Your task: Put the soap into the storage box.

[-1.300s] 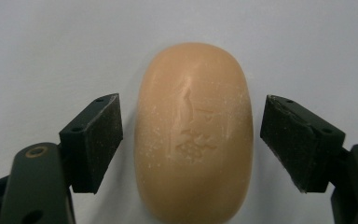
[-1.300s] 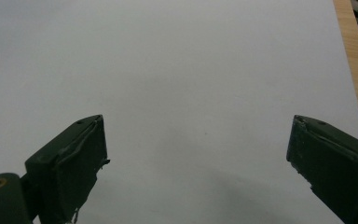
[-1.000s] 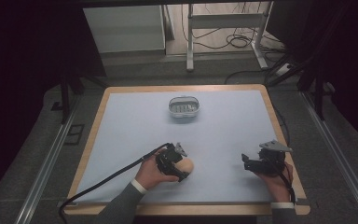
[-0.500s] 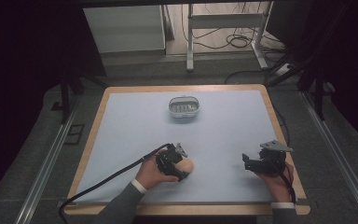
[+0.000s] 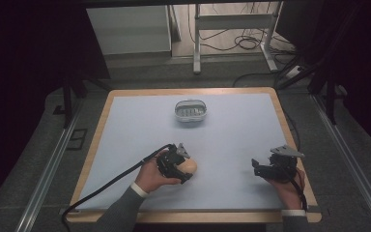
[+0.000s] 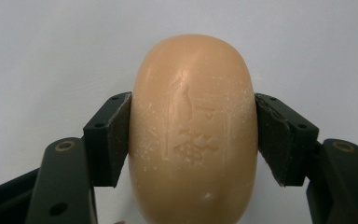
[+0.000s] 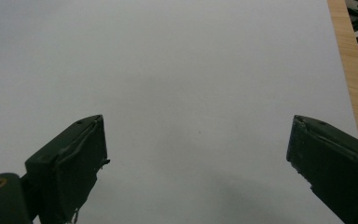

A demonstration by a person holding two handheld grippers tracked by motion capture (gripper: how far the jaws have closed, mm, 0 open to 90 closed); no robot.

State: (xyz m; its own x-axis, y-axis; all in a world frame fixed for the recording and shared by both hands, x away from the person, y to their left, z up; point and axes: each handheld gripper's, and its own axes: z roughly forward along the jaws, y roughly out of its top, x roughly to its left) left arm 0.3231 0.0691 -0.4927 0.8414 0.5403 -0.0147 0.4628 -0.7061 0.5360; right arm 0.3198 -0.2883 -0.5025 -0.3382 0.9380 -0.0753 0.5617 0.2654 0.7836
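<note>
From above, the left gripper [image 5: 186, 166] sat low on the table [image 5: 232, 140], near its front edge, with the soap [image 5: 189, 167]. Up close, its jaws clamped the soap's [image 6: 193, 130] sides. The right gripper's [image 7: 198, 154] jaws gaped wide over bare tabletop.

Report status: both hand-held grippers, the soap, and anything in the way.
Left hand-held gripper shut on soap, near table's front edge. Right hand-held gripper open, empty, over bare mat. Dish farther back, nothing between it and soap.

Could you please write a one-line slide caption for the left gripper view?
Left gripper clamping a peach-coloured oval soap bar between its black jaws over the pale blue table mat.
</note>
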